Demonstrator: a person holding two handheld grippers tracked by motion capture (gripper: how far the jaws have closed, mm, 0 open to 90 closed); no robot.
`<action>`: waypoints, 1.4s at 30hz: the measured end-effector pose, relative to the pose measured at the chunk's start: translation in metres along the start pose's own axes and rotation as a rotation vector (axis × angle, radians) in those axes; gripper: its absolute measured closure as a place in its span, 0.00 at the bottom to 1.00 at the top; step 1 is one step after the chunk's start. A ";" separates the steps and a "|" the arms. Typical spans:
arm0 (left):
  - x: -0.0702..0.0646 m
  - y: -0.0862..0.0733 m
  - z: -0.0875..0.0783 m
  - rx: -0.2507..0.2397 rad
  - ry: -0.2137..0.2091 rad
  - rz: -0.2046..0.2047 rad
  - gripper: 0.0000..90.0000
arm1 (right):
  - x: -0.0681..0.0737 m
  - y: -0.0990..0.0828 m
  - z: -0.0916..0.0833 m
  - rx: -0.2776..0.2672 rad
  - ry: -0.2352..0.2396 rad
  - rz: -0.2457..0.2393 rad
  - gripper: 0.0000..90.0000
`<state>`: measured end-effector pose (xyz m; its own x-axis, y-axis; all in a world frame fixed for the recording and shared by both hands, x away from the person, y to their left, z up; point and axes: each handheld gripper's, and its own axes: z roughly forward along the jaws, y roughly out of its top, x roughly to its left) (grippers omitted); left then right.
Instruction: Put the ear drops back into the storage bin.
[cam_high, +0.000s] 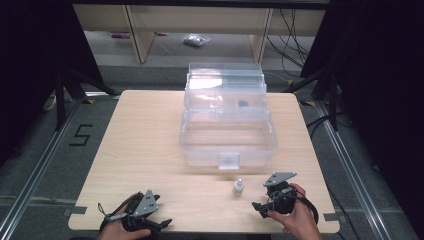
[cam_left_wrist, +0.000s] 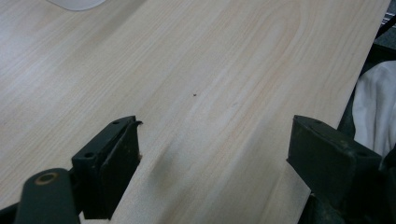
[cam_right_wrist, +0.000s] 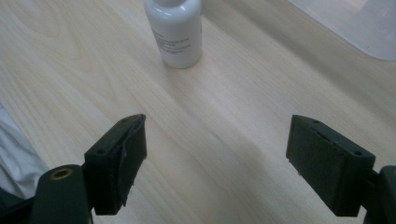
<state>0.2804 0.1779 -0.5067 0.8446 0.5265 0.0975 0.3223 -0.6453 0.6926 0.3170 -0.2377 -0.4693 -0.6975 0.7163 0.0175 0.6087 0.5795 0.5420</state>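
A small white bottle (cam_high: 238, 188) with a cap stands upright on the wooden table (cam_high: 150, 145), just in front of a clear plastic box (cam_high: 200, 150) whose lid is raised. My right gripper (cam_high: 261, 196) lies low on the table just right of the bottle, a hand around it. In the right gripper view the right gripper (cam_right_wrist: 217, 144) is open, nothing between its jaws, and the bottle (cam_right_wrist: 175, 32) stands a short way ahead. My left gripper (cam_high: 161, 210) rests at the front left edge. In its own view the left gripper (cam_left_wrist: 215, 140) is open over bare wood.
The box has a latch (cam_high: 229, 160) on its front wall and a small dark item (cam_high: 243, 104) in its upper tray. Table edges run close behind both hands. Beyond the table are wooden shelf legs (cam_high: 140, 40), cables (cam_high: 292, 35) and a plastic bag (cam_high: 196, 40) on the floor.
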 end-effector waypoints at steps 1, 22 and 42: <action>0.000 0.000 0.000 0.000 0.001 0.000 0.18 | 0.000 0.001 0.000 0.000 0.008 -0.007 0.23; 0.000 0.000 0.000 0.000 0.003 0.000 0.18 | 0.017 0.047 0.007 0.124 0.005 -0.144 0.30; 0.001 -0.001 0.000 -0.002 0.007 -0.003 0.18 | 0.023 0.077 0.023 0.209 0.026 -0.251 0.41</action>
<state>0.2809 0.1792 -0.5069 0.8407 0.5323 0.0999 0.3241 -0.6422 0.6947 0.3563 -0.1681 -0.4466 -0.8437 0.5320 -0.0719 0.4787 0.8061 0.3479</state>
